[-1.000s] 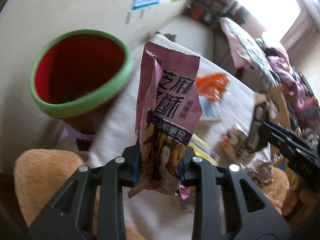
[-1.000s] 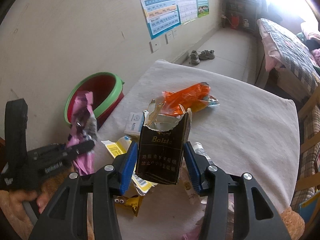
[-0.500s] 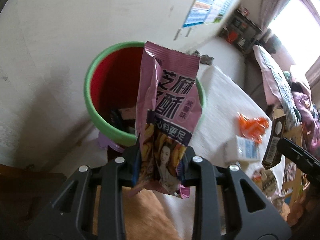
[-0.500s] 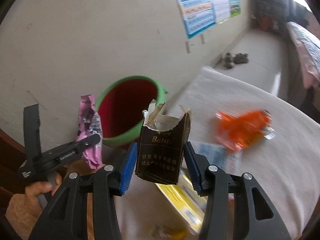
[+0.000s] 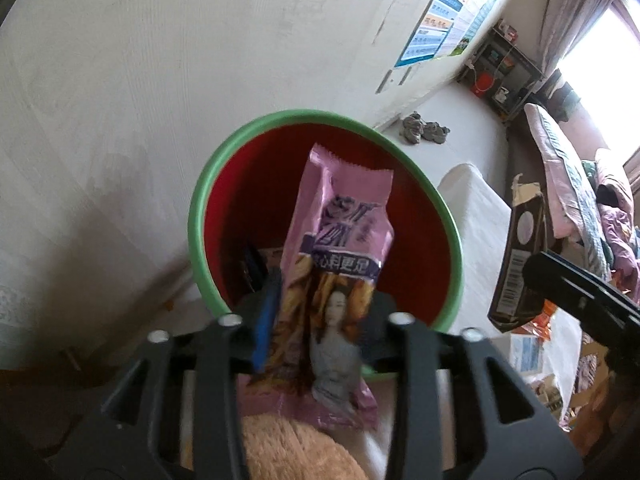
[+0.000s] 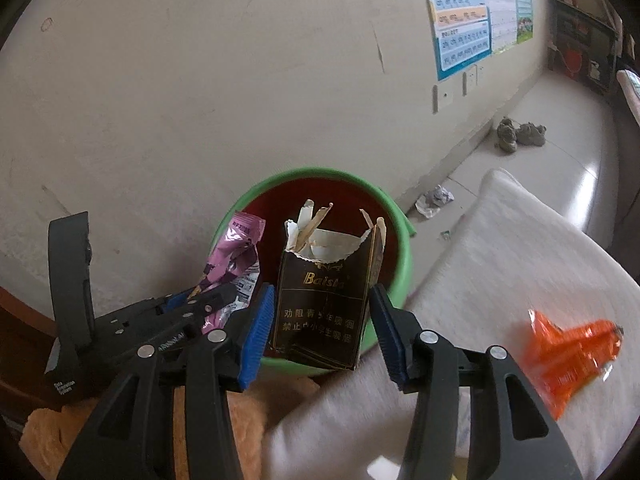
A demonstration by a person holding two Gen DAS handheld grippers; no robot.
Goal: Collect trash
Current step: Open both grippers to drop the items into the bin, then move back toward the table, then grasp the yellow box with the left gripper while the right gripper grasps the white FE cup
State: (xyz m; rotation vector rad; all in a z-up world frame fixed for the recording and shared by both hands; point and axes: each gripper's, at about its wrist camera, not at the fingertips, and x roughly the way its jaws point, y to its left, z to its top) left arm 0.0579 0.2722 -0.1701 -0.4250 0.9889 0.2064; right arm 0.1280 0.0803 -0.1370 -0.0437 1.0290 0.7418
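Left tongs: spread apart; crinkled pink foil snack wrapper blurred between them, contact unclear.
Right tongs: parted beside torn dark-brown cardboard cigarette pack.
Green-rimmed red plastic bin: contents mostly hidden.

The left wrist camera is looking forward along its fingers from close above the bin, facing down into the red inside with the wall behind and the window far off at the right. The right wrist camera is looking from a little further back and more to the right, over the table edge, toward the same bin and wall; both views are sharing the bin, the wall posters, the shoes on the floor, and each is catching the other gripper at its edge
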